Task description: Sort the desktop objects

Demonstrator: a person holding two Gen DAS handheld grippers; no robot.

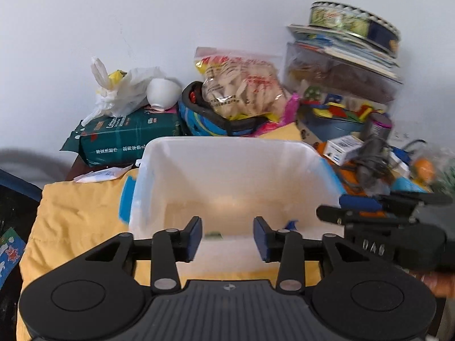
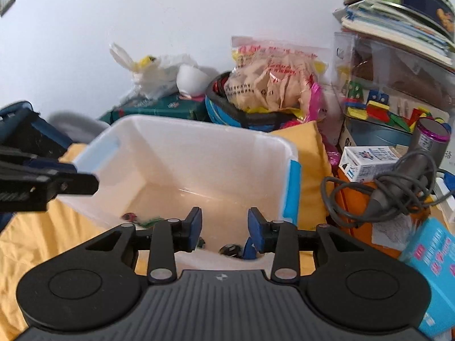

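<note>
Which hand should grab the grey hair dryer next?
Probably the right. The hair dryer lies on the right gripper's own side, just past the white bin. The left gripper faces the bin, and its view shows the dryer far off at the edge.

Bright, even daylight, soft shadows.
Fisheye bends edges, corners dark; clutter at right motion-blurred in left view, wall (image 1: 142, 28) glare-free.
</note>
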